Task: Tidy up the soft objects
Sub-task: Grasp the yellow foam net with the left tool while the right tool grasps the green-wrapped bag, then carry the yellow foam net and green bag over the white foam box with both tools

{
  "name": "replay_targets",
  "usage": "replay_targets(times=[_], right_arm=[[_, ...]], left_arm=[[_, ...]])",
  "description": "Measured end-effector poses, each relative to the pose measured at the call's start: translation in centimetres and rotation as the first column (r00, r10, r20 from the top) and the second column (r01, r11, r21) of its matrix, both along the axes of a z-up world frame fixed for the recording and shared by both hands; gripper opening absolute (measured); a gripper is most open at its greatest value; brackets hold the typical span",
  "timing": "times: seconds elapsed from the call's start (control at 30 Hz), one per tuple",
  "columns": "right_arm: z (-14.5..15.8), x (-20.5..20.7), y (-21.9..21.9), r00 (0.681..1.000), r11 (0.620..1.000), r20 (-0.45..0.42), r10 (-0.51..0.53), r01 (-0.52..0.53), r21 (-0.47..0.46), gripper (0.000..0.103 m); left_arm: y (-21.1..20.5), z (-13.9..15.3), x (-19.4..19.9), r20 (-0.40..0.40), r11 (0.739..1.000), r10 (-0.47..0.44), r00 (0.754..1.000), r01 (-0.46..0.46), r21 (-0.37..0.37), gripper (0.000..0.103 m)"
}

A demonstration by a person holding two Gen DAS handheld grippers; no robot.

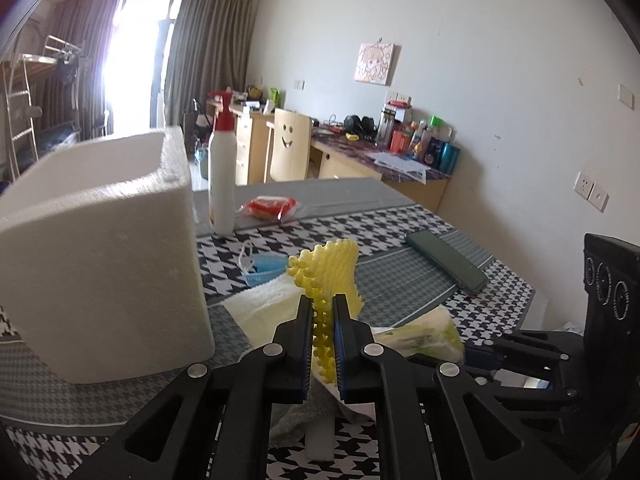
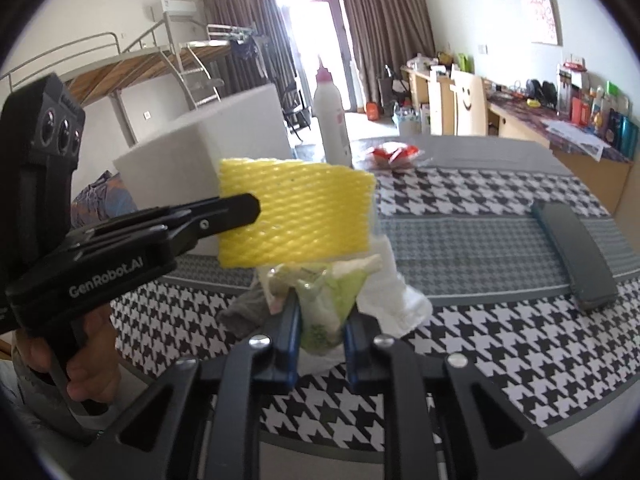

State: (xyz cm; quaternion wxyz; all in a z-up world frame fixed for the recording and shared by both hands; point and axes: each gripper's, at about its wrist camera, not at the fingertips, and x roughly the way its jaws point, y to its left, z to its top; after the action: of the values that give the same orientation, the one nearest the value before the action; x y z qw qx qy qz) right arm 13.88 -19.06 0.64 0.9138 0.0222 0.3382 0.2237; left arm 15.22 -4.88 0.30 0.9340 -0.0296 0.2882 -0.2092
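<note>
Above the table's [image 2: 500, 344] near edge, left gripper [image 1: 323, 344] pinches yellow foam net [image 1: 332, 268], right gripper [image 2: 322, 332] clamps a green packet [image 2: 320, 304]; both lifts in hand, next needs carrying to the white foam box [image 1: 100, 240].

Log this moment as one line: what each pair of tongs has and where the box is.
left tongs: shut on yellow foam net | right tongs: shut on green-printed plastic packet | white foam box: on table, left of pile

The left side is blocked by a tall white foam box [image 1: 100, 248], with a white red-capped pump bottle [image 1: 222, 176] behind it. Open houndstooth-covered bench [image 2: 500, 340] is left near right, before a dark flat phone [image 2: 572, 248].
</note>
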Motion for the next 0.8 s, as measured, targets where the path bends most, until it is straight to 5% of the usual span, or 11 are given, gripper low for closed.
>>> replay_targets(times=[0.8], right_arm=[[6.0,-0.9,-0.7,0.964,0.984,0.202,-0.171,0.176,-0.008,0.022]], left_arm=[[1.7,6.1,-2.4,0.145,0.991,0.123,0.982,-0.13,0.044,0.01]])
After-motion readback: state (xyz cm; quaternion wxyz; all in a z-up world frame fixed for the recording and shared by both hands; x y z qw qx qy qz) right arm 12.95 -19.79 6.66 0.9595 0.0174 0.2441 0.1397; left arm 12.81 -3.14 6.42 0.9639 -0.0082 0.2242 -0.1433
